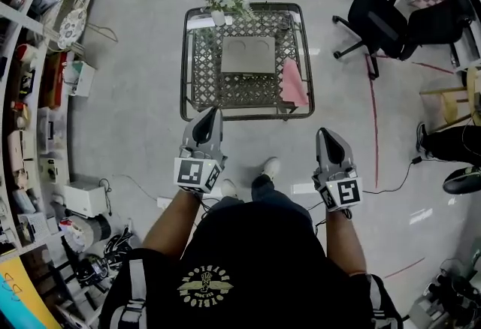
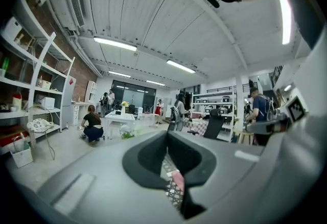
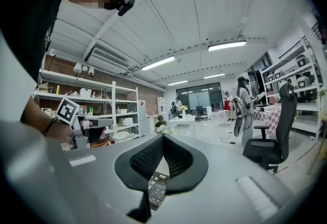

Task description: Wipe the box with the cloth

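Note:
A flat beige box (image 1: 248,55) lies in the middle of a low metal lattice table (image 1: 197,87). On the table's right side a pink cloth (image 1: 293,83) lies beside the box; it also shows as a pink cloth (image 2: 178,181) past the jaws in the left gripper view. My left gripper (image 1: 213,114) is held just short of the table's near edge, jaws together and empty. My right gripper (image 1: 325,134) hangs over the floor to the right of the table, shut, with nothing in it. Both point level toward the table.
A vase of flowers (image 1: 224,1) stands at the table's far left corner. Black office chairs (image 1: 383,19) are at the right, shelving (image 1: 30,102) runs along the left, and a white box (image 1: 86,198) and cables lie on the floor. People (image 2: 92,125) are further back in the room.

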Action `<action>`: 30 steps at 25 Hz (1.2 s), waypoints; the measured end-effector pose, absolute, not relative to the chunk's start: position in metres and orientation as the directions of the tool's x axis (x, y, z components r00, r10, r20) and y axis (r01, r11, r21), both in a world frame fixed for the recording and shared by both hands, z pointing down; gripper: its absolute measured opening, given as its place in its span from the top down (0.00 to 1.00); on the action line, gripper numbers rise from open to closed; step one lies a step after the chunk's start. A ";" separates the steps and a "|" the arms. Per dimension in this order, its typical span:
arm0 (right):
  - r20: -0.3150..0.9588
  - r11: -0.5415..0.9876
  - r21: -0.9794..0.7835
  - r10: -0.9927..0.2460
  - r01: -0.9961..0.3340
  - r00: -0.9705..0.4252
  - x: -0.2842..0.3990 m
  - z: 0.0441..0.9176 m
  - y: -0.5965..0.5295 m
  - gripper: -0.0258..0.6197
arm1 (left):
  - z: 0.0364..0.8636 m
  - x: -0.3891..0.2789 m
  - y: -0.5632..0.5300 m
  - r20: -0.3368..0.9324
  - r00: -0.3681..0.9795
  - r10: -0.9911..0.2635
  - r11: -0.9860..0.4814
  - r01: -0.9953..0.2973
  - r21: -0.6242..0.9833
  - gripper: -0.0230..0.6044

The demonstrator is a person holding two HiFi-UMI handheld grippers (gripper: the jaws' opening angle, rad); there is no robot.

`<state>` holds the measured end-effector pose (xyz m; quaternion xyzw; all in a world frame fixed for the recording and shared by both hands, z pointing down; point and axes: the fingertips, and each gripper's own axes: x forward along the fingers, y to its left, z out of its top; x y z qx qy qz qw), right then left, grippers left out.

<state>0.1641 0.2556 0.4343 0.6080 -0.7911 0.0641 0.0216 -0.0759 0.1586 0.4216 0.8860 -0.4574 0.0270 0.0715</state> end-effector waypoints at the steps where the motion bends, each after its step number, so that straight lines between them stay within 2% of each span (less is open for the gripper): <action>1: 0.107 0.261 -0.082 -0.957 -0.962 -0.269 0.170 0.435 0.251 0.96 | 0.419 -0.071 0.156 0.113 0.572 -0.812 -0.564 -0.820 0.102 0.96; 9: 0.091 0.358 -0.105 -0.926 -0.928 -0.367 0.184 0.438 0.230 0.96 | 0.411 -0.062 0.155 0.093 0.518 -0.850 -0.511 -0.855 0.087 0.96; 20: 0.089 0.411 -0.142 -0.901 -0.901 -0.425 0.178 0.438 0.210 0.96 | 0.400 -0.081 0.148 0.101 0.466 -0.879 -0.463 -0.885 0.050 0.96; 30: 0.109 0.361 -0.135 -0.920 -0.923 -0.375 0.177 0.440 0.178 0.96 | 0.410 -0.073 0.104 0.122 0.520 -0.846 -0.514 -0.854 0.073 0.96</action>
